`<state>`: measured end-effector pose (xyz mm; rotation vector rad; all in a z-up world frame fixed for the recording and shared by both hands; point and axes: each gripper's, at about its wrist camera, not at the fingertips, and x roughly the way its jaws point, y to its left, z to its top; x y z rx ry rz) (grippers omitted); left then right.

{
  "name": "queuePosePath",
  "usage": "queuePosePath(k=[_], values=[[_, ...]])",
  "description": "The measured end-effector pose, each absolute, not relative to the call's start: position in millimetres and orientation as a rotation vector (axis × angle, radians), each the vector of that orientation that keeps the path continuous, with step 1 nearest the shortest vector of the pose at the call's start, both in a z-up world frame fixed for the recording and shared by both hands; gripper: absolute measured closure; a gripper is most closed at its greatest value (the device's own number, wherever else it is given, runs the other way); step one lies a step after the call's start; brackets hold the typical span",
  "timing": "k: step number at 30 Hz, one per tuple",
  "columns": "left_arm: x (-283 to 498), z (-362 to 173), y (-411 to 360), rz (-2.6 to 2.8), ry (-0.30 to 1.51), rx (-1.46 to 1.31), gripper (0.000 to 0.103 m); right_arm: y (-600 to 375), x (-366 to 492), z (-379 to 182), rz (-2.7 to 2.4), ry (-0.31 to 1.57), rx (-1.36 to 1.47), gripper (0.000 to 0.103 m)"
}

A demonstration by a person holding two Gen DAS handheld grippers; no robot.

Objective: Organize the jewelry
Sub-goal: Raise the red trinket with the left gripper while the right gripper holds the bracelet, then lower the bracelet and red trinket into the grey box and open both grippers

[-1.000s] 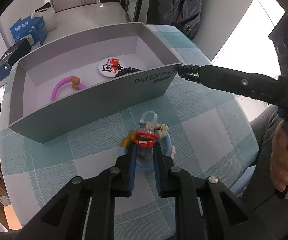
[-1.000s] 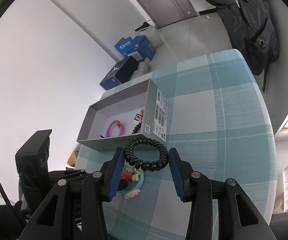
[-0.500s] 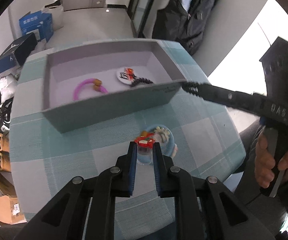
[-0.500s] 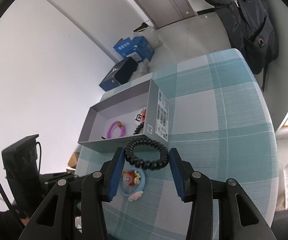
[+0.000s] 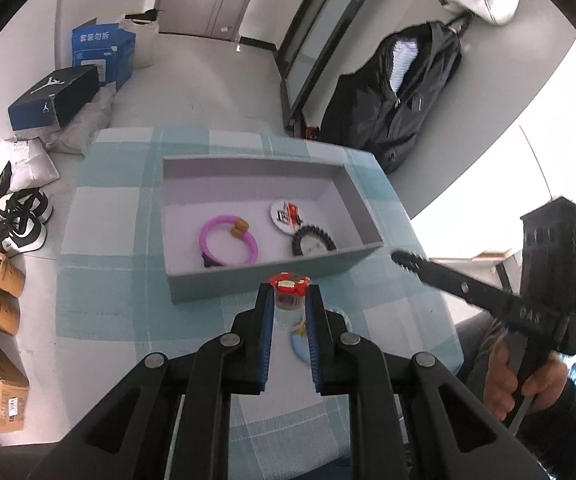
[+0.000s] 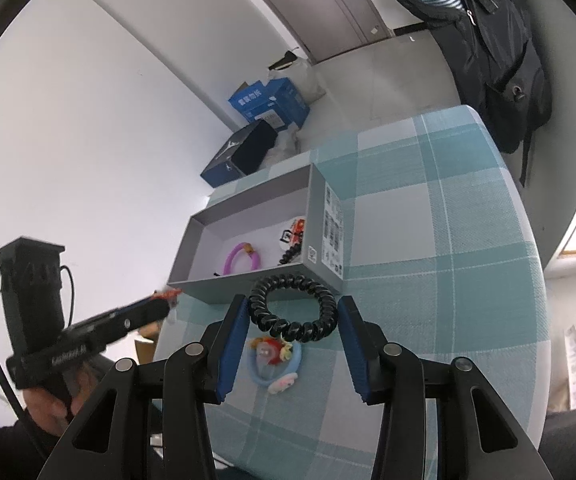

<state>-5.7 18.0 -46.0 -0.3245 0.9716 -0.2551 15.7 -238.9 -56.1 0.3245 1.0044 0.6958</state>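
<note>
Your left gripper [image 5: 289, 300] pinches a small red-topped charm [image 5: 289, 285] between its fingers just above the near wall of the grey box [image 5: 272, 276], while your right gripper [image 6: 291, 312] clamps the black spiral hair tie [image 6: 291, 307] beside that box, over the checked counter [image 6: 427, 280].

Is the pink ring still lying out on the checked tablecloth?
No, the pink ring lies inside the grey box, beside a round badge.

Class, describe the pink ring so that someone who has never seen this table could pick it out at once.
Find the grey box on the checked tablecloth. Inside it, left of a white badge and a black coiled band, lies the pink ring. It alone is pink, with a tan bead on its rim.
</note>
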Motion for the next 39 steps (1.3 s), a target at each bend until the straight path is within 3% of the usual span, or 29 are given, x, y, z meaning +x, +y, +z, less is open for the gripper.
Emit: queuePosePath(k=[22,39], values=[[18,-21,44,-0.247,0.873,-0.412,0.092,-222,48,-4,0.816,0.913,0.397,0.059],[53,-40,46,-0.243,0.926,-0.415,0.092,-143,75,1,0.964,0.881,0.001,0.059]])
